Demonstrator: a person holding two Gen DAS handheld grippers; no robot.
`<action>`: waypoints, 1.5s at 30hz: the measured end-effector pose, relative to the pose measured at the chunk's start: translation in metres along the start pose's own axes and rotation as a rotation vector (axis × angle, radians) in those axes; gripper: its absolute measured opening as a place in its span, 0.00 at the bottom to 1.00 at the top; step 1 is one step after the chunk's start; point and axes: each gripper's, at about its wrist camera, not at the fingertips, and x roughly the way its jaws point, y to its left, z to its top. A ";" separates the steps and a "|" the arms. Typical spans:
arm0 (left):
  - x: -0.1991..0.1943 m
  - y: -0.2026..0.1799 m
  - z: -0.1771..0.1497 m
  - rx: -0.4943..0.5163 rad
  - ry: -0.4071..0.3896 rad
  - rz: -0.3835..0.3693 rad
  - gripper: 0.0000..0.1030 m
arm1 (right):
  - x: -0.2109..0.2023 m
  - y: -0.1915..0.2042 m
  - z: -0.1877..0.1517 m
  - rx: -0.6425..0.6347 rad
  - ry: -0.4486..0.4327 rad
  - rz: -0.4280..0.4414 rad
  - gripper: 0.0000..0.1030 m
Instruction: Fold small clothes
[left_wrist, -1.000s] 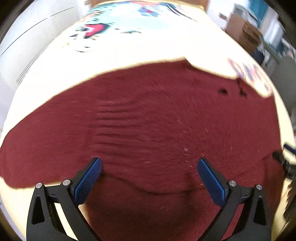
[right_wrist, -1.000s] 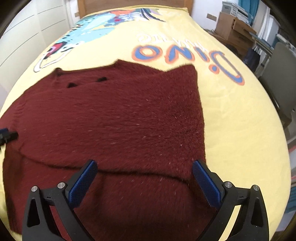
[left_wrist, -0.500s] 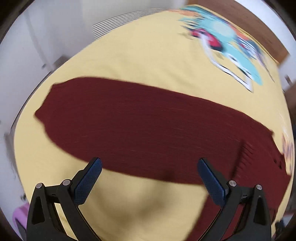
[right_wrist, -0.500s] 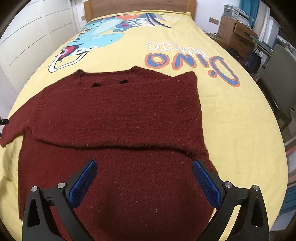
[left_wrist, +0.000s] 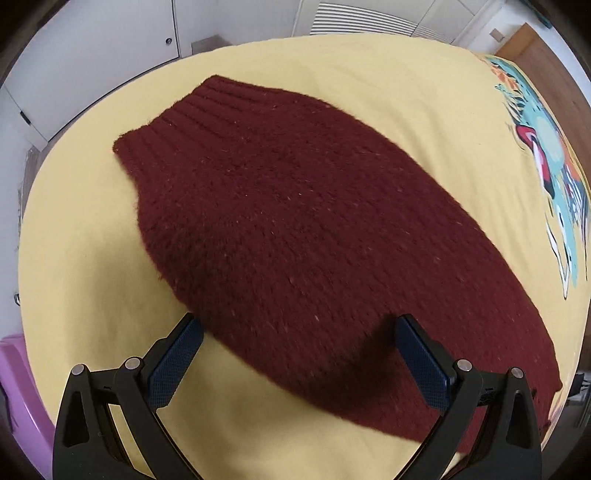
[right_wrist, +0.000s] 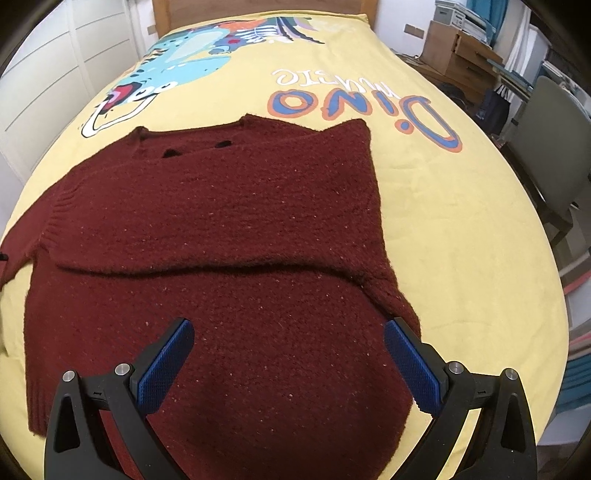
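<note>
A dark red knitted sweater lies flat on a yellow bed cover. Its right sleeve is folded across the chest, with a straight fold edge running across the body. Its left sleeve stretches out flat in the left wrist view, ribbed cuff at the far end. My left gripper is open and empty, hovering over the near part of that sleeve. My right gripper is open and empty above the sweater's lower body.
The bed cover carries a dinosaur print and coloured lettering. A grey chair and wooden drawers stand right of the bed. White cupboards and a purple object lie on the left side.
My left gripper has swung left from the sweater's body to the outstretched left sleeve and moved closer to it. My right gripper has pulled back, showing more of the sweater. Both stay open.
</note>
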 end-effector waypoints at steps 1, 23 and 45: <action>0.002 0.000 0.003 -0.001 0.001 0.005 0.99 | 0.000 -0.001 0.000 0.002 0.000 -0.002 1.00; -0.059 -0.078 -0.006 0.412 -0.084 -0.092 0.11 | 0.006 -0.012 0.024 0.023 -0.017 -0.026 1.00; -0.104 -0.341 -0.224 0.973 -0.062 -0.400 0.10 | -0.022 -0.036 0.075 0.025 -0.101 -0.035 1.00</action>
